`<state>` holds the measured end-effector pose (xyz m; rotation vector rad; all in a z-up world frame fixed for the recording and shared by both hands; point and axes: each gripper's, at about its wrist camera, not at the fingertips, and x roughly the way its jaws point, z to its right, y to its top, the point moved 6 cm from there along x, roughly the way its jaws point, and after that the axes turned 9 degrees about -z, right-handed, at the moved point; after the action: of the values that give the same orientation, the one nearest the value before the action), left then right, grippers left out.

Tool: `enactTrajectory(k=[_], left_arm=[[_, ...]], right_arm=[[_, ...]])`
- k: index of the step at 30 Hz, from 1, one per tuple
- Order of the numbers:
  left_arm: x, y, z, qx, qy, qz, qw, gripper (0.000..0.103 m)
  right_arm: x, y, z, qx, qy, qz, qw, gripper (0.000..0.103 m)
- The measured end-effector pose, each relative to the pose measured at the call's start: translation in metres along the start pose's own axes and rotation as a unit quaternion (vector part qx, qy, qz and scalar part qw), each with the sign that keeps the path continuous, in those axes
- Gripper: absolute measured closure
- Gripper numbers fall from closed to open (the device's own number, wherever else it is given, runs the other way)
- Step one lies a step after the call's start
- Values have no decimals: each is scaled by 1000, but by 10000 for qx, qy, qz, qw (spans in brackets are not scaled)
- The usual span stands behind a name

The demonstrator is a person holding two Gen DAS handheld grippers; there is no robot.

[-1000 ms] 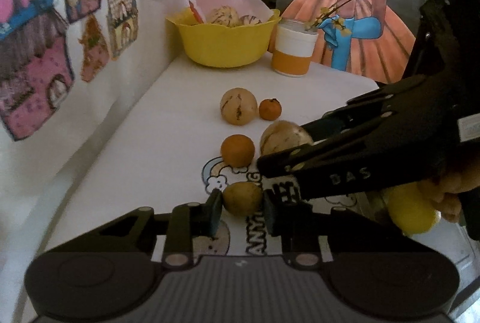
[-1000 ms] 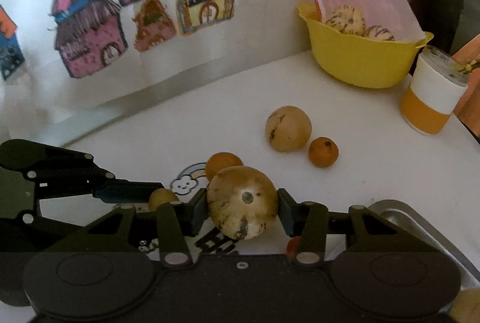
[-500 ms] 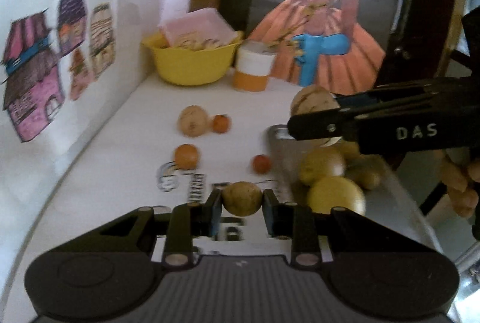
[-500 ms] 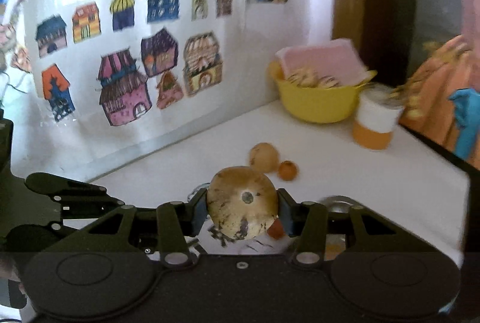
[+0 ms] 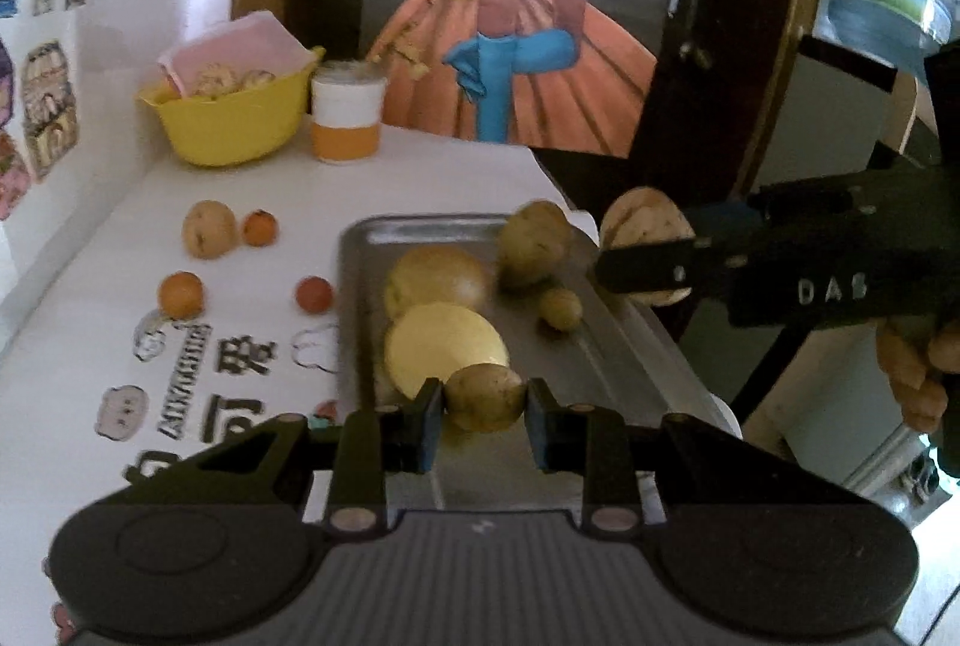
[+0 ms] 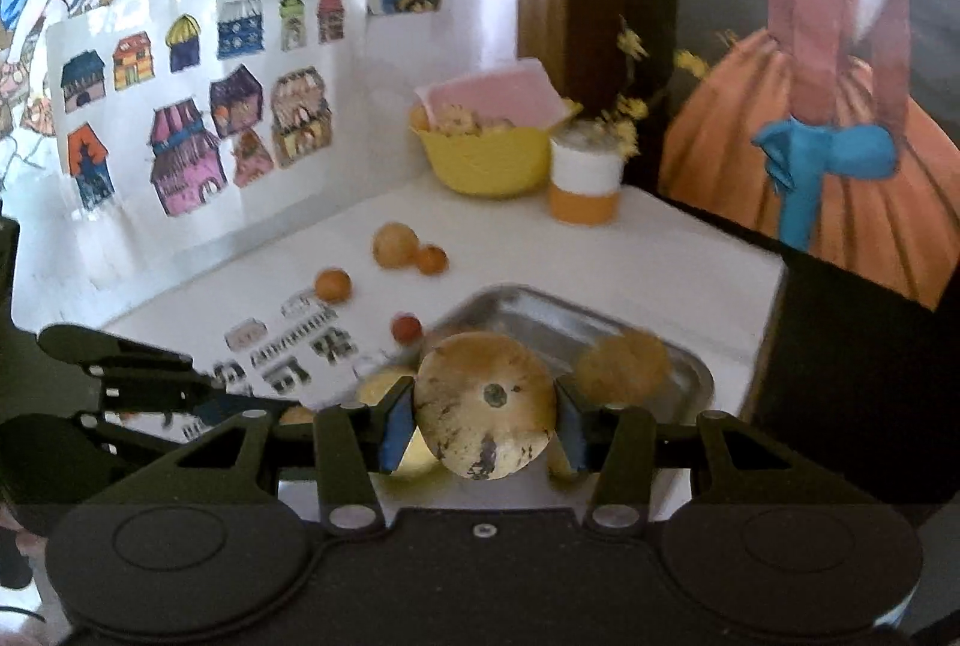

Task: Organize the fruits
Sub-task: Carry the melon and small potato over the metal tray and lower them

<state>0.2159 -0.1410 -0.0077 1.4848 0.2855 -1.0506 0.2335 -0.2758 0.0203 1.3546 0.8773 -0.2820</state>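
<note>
Tongs both loaded: left gripper (image 5: 485,406) clamped on a small fruit (image 5: 483,397) above the tray (image 5: 606,358), right gripper (image 6: 483,421) clamped on a pale fruit (image 6: 483,404), also over it. Beyond the left tips, five fruits (image 5: 437,281) already lie in the tray. Four fruits (image 5: 180,293) remain on the table (image 5: 78,346) to their left; roughly halfway, I judge.

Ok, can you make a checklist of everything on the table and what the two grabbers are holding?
Surface: white table with printed cartoon stickers.
Job's things: metal tray holding four fruits; four loose fruits left on the table.
Clutter: yellow bowl with fruit and pink paper; orange-and-white cup.
Grippers: left gripper shut on a small brownish fruit over the tray; right gripper shut on a big speckled fruit.
Cables: nothing seen.
Surroundings: wall drawings of houses, painted dress picture.
</note>
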Motion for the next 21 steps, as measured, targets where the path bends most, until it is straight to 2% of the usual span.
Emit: enactTrajectory(k=[7,14,21], left_arm=[[12,-8,7,-30,127,-186,9997,71],[18,-10,0,-177,428,-148,9988,71],[27,-14,-4,-261,538,-215,9980,71]], right_arm=[[18,-34,8,104,-12,-128,9999,53],[35,-38,8,199,-8,3,9998,53],[50,-40,3,197,-47,-7,9998,53]])
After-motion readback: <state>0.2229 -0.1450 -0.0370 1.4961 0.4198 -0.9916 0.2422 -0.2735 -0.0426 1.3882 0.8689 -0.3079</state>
